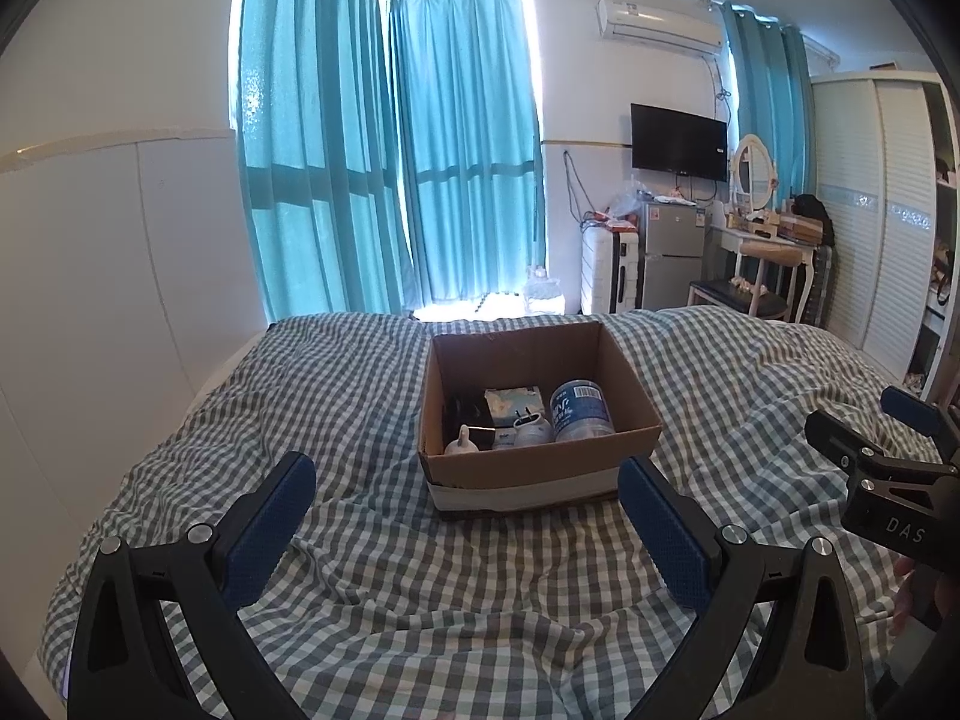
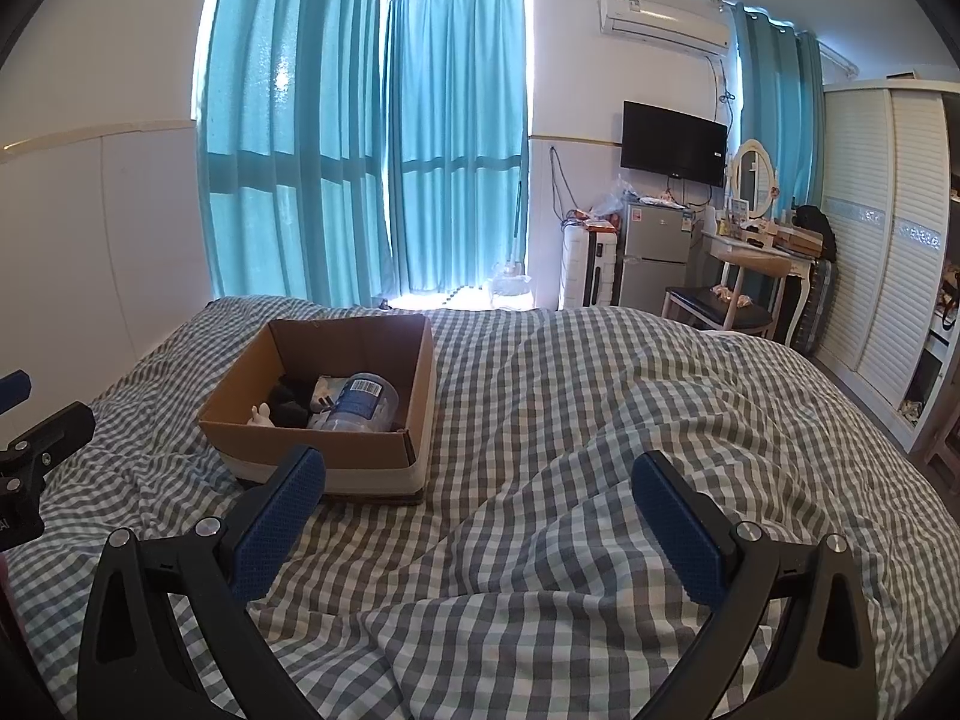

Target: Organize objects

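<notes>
An open cardboard box sits on the checked bedspread. Inside lie a plastic bottle with a blue label, a tissue pack, a white plug adapter, a small white figurine and something black. My left gripper is open and empty, just in front of the box. My right gripper is open and empty over the bedspread, with the box ahead to its left and the bottle visible inside. The right gripper also shows at the left wrist view's right edge.
The bed fills the foreground, with a white wall on the left. Beyond the foot are teal curtains, a suitcase, a small fridge, a dressing table with chair and a wardrobe.
</notes>
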`<action>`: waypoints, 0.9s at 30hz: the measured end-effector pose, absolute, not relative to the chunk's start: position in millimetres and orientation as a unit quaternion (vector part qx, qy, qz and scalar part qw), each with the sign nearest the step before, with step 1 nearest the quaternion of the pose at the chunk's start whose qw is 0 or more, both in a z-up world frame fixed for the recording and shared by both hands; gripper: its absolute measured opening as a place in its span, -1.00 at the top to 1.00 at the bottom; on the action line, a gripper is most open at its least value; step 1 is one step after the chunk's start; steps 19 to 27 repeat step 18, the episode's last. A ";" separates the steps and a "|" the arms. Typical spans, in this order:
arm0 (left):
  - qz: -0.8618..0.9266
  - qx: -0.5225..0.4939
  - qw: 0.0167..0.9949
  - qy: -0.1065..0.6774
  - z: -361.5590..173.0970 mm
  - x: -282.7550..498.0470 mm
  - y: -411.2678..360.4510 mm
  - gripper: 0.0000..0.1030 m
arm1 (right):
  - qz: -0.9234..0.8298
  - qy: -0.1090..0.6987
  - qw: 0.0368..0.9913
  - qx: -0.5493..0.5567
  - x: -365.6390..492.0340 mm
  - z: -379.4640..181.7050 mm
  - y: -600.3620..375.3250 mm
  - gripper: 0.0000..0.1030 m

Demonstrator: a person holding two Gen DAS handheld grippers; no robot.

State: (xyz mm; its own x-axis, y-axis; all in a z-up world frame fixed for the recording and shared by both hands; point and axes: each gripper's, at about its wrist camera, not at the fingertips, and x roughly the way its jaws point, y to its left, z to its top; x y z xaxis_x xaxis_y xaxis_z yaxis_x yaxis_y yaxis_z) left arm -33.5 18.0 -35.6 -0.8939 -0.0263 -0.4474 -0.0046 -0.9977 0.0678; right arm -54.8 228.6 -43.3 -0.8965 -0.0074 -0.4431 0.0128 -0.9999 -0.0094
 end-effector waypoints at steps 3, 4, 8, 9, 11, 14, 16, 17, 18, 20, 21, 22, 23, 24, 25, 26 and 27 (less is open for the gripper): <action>-0.972 0.232 0.006 -0.032 -36.6 -33.8 16.8 -1.00 | -0.974 0.006 0.005 0.228 -54.9 -43.3 228.5 -0.99; -0.972 0.233 0.006 -0.032 -36.9 -33.9 16.5 -1.00 | -0.974 0.006 0.005 0.228 -54.9 -43.4 228.5 -0.99; -0.971 0.236 0.004 -0.030 -37.8 -33.9 15.8 -1.00 | -0.973 0.006 0.005 0.231 -56.2 -44.8 227.6 -0.99; -0.971 0.236 0.004 -0.030 -38.0 -33.9 15.8 -1.00 | -0.973 0.007 0.005 0.231 -56.5 -45.2 227.1 -0.99; -0.971 0.236 0.005 -0.029 -38.0 -33.9 15.4 -1.00 | -0.973 0.007 0.005 0.232 -56.7 -45.2 227.1 -0.99; -0.972 0.232 0.012 -0.028 -37.7 -32.3 15.4 -1.00 | -0.973 0.007 0.004 0.231 -56.9 -45.3 226.4 -0.99; -0.972 0.233 0.007 -0.027 -37.6 -32.3 15.7 -1.00 | -0.973 0.007 0.004 0.232 -57.1 -45.3 226.1 -0.99; -0.972 0.234 0.004 -0.027 -37.8 -32.5 16.1 -1.00 | -0.973 0.007 0.004 0.232 -57.1 -45.4 226.3 -0.99; -0.972 0.235 0.004 -0.028 -38.2 -32.8 16.6 -1.00 | -0.973 0.007 0.004 0.232 -57.1 -45.4 226.3 -0.99; -0.972 0.235 0.004 -0.028 -38.2 -32.8 16.6 -1.00 | -0.973 0.007 0.004 0.232 -57.1 -45.4 226.3 -0.99; -0.972 0.235 0.004 -0.028 -38.2 -32.8 16.6 -1.00 | -0.973 0.007 0.004 0.232 -57.1 -45.4 226.3 -0.99; -0.972 0.235 0.004 -0.028 -38.2 -32.8 16.6 -1.00 | -0.973 0.007 0.004 0.232 -57.1 -45.4 226.3 -0.99; -0.972 0.235 0.004 -0.028 -38.2 -32.8 16.6 -1.00 | -0.973 0.007 0.004 0.232 -57.1 -45.4 226.3 -0.99; -0.972 0.235 0.004 -0.028 -38.2 -32.8 16.6 -1.00 | -0.973 0.007 0.004 0.232 -57.1 -45.4 226.3 -0.99; -0.972 0.235 0.004 -0.028 -38.2 -32.8 16.6 -1.00 | -0.973 0.007 0.004 0.232 -57.1 -45.4 226.3 -0.99; -0.972 0.235 0.004 -0.028 -38.2 -32.8 16.6 -1.00 | -0.973 0.007 0.004 0.232 -57.1 -45.4 226.3 -0.99; -0.972 0.235 0.004 -0.028 -38.2 -32.8 16.6 -1.00 | -0.973 0.007 0.004 0.232 -57.1 -45.4 226.3 -0.99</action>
